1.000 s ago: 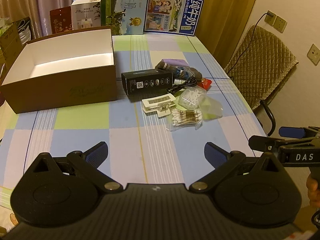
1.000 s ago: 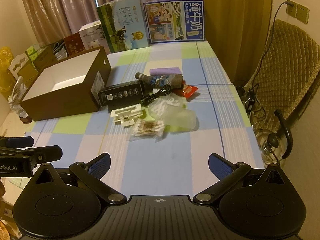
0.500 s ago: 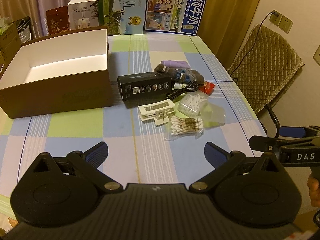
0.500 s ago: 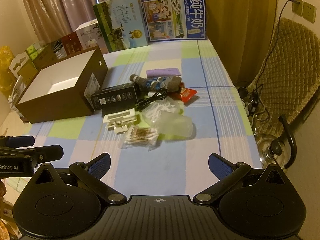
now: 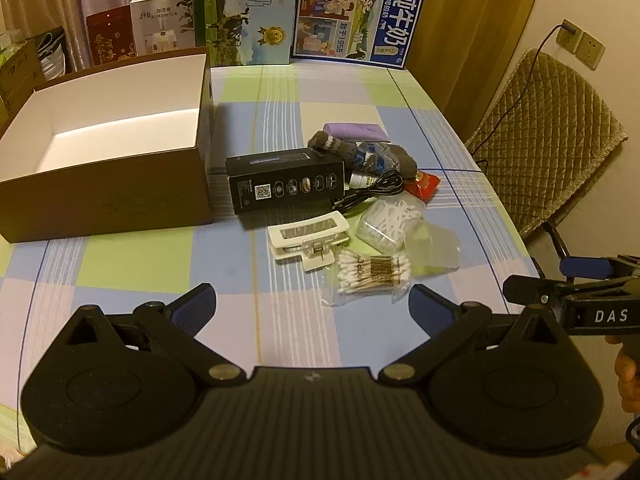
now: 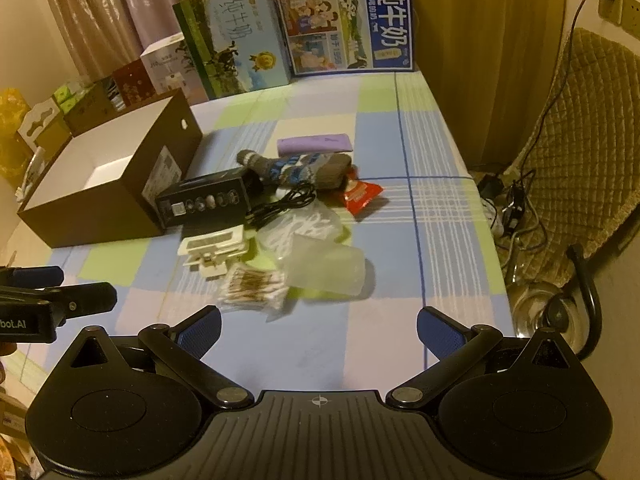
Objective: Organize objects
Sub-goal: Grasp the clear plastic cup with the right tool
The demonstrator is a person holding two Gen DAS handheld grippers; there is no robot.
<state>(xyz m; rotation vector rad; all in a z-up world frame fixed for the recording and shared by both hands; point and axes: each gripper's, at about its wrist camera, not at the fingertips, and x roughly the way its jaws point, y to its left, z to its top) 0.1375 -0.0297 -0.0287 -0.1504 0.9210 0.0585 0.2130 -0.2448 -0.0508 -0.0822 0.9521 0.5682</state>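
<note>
Left wrist view: left gripper [image 5: 312, 304] and right gripper [image 6: 318, 326] spread wide, holding nothing.

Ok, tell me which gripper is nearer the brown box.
Left. The left gripper hovers open over the near table edge, with the brown box just ahead to its left. The right gripper sits further right, beyond the clutter.

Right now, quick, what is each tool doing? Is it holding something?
Left tool: open, holding nothing, above the table near the cotton swabs.
Right tool: open, holding nothing.
</note>
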